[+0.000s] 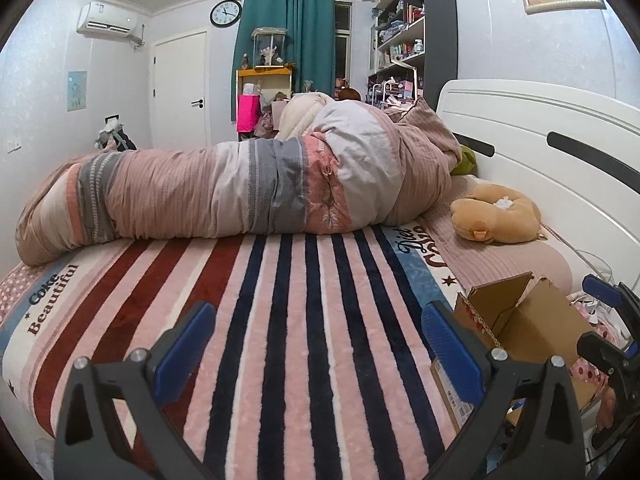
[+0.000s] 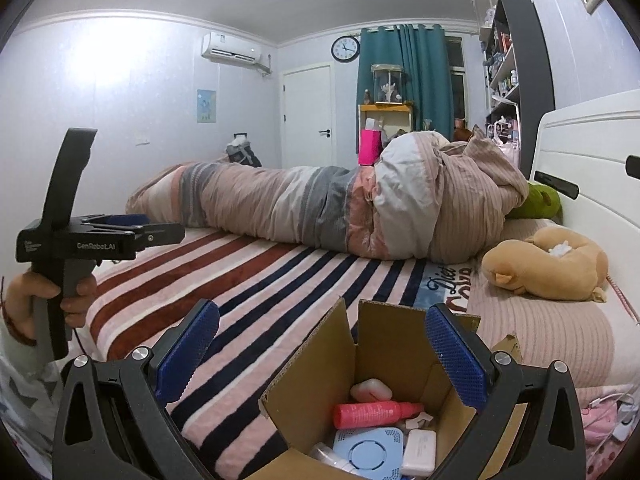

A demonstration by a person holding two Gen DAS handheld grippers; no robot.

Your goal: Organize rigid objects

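An open cardboard box [image 2: 316,376] stands on the striped bed blanket [image 2: 256,304]. Inside lie a red spray bottle [image 2: 376,414], a pink case [image 2: 371,390], a blue-and-white round device [image 2: 366,452] and a white block [image 2: 419,452]. My right gripper [image 2: 320,354] is open and empty, just above the box. My left gripper [image 1: 318,344] is open and empty over the blanket [image 1: 280,320], with the box [image 1: 524,320] to its right. The left gripper also shows in the right wrist view [image 2: 132,232], held in a hand at the left.
A rolled duvet [image 1: 240,188] lies across the bed behind. A tan plush toy [image 1: 496,212] and a green plush [image 1: 466,160] lie near the white headboard [image 1: 540,140]. Shelves [image 1: 412,40] stand at the back right. Pink items and cables [image 2: 608,416] lie right of the box.
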